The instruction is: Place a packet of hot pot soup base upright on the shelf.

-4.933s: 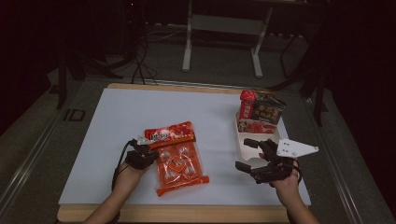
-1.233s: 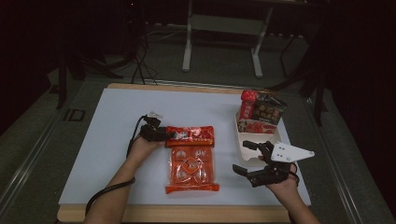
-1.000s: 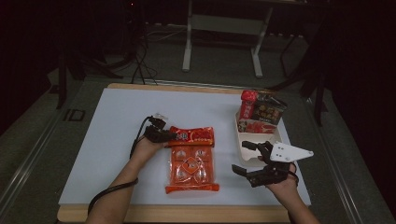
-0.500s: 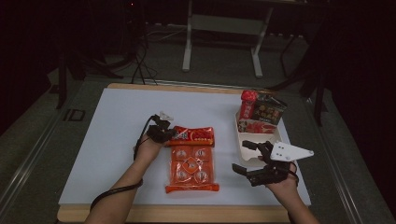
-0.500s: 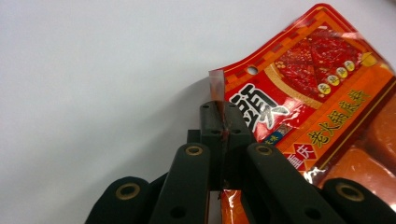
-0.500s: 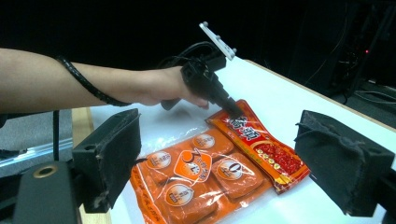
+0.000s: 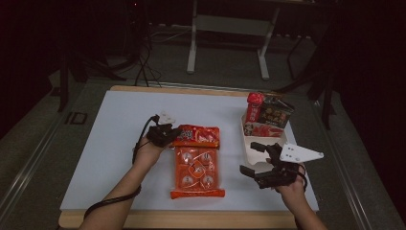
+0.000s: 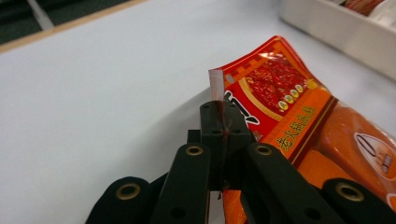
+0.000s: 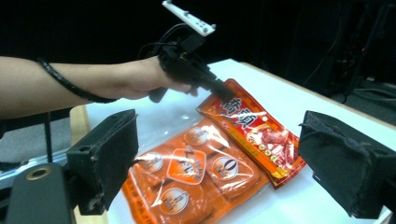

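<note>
The left gripper (image 8: 219, 116) has its jaws closed on the corner of the red sauce packet (image 7: 197, 136), probably to peel it off the orange snack pack (image 7: 195, 167) lying beneath it on the worktop (image 7: 105, 143). The right gripper (image 7: 261, 160) waits near the white tray (image 7: 249, 153), jaws open, holding nothing.

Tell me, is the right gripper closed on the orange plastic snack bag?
No, the right gripper is open, apart from the orange plastic snack bag.
</note>
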The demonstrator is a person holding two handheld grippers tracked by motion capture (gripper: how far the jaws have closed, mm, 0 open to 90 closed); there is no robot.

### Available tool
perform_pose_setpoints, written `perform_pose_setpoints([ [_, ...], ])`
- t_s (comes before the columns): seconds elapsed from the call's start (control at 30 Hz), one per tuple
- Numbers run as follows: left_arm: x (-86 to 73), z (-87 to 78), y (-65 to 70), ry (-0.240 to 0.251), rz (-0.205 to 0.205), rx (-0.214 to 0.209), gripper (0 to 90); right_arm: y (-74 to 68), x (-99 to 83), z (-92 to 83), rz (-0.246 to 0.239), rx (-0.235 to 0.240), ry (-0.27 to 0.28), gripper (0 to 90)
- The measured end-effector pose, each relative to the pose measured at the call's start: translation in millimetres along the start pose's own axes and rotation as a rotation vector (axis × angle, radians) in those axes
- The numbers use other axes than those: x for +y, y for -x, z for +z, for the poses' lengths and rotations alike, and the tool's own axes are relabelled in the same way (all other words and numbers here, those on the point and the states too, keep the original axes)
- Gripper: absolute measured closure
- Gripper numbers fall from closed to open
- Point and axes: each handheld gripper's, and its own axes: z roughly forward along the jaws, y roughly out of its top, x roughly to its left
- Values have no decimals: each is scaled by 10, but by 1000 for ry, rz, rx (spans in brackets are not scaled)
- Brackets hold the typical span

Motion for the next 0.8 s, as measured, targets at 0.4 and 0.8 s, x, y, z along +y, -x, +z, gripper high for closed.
perform_pose_setpoints([
  [0.4,170,-349,128,146,73,-72,900,8,57,-41,-20,-55,-2,129],
  [0.8,193,-672,227,268,155,-178,900,-15,75,27,-5,-82,-32,108],
])
